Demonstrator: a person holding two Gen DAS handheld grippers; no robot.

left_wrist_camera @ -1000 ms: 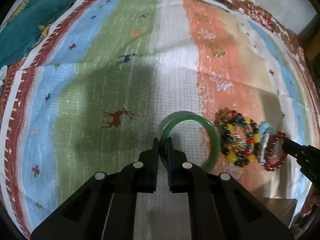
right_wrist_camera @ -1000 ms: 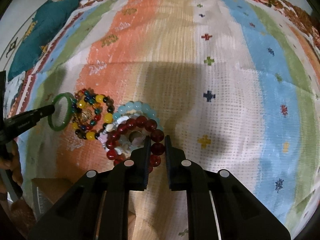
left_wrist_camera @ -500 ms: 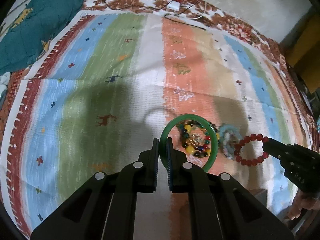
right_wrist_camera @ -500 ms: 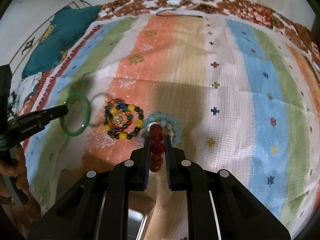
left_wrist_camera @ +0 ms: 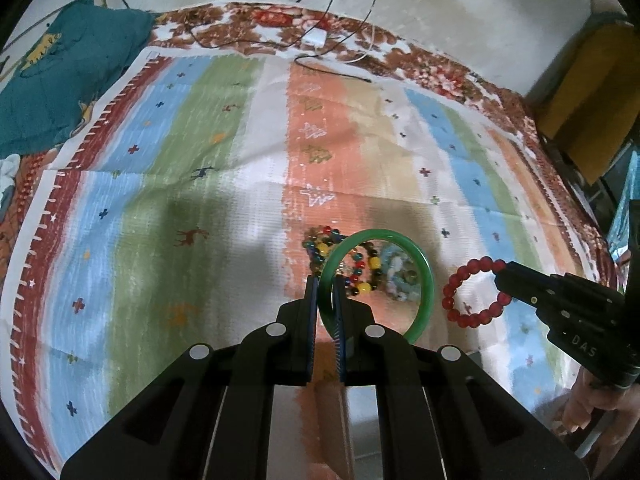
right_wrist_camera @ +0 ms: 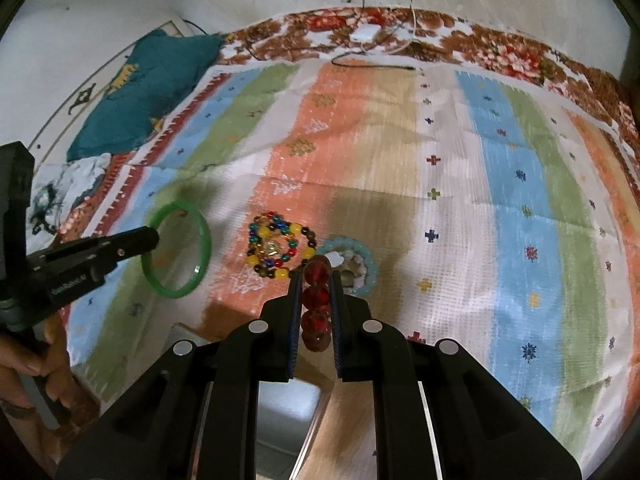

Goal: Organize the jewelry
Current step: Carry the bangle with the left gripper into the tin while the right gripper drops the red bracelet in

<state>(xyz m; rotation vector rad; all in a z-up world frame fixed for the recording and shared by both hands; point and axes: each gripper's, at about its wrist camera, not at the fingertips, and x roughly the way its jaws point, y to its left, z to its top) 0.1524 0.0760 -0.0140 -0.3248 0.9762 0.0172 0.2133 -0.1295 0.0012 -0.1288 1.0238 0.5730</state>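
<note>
Both fingers of the left gripper [left_wrist_camera: 325,280] are pressed together on the rim of a green bangle [left_wrist_camera: 426,280], which is held up off the cloth with its ring facing the left wrist camera. Seen from the right wrist camera, the same bangle [right_wrist_camera: 204,236] hangs at the gripper's tip [right_wrist_camera: 154,239] above the green and white stripes. The right gripper [right_wrist_camera: 316,276] is pinched narrowly on a red bead bracelet [right_wrist_camera: 317,300], its beads stacked in a line between the two fingers; from the left wrist view the bracelet [left_wrist_camera: 452,284] makes a full loop in the air, clamped at one side by the gripper [left_wrist_camera: 500,276].

Two more pieces lie on the cloth just beside each other: a multicoloured bead bracelet [right_wrist_camera: 276,248] on the orange stripe, and a pale blue bead bracelet [right_wrist_camera: 368,264] partly hidden behind the red beads. They rest on a striped cloth [right_wrist_camera: 500,184] with small cross patterns. A teal cushion [right_wrist_camera: 152,88] sits at the far left corner, and a white charger with cables [right_wrist_camera: 366,34] lies on the floral border beyond.
</note>
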